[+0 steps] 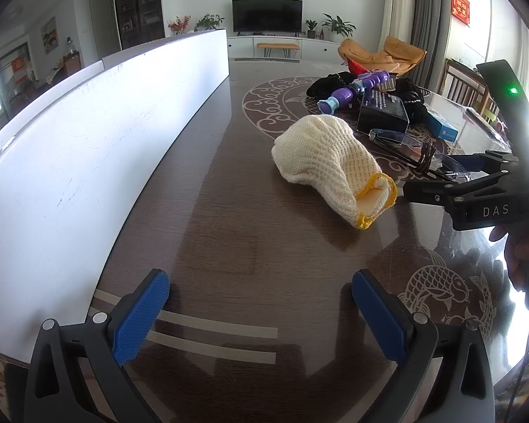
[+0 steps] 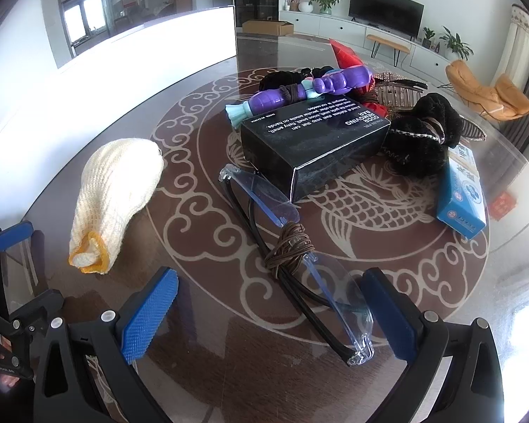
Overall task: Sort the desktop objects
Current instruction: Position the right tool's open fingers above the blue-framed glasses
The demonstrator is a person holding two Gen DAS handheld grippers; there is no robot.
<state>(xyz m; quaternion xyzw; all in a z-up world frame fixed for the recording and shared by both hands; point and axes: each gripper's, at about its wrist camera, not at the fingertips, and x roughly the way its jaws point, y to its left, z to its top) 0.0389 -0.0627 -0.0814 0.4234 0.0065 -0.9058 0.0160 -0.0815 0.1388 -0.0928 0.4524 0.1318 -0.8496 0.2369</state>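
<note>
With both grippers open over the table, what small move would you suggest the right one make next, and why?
Probably ease the right gripper forward and down around the near end of the glasses. Its jaws are open and empty, and the glasses, bound with a brown cord, already lie between the fingertips. The knit glove sits off to the left, nearer the left gripper.

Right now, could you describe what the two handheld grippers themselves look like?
Both the left gripper and the right gripper have black plastic frames with silver rivets and blue ribbed pads. The right one's body shows white "DAS" lettering, a green light and a thin cable.
</note>
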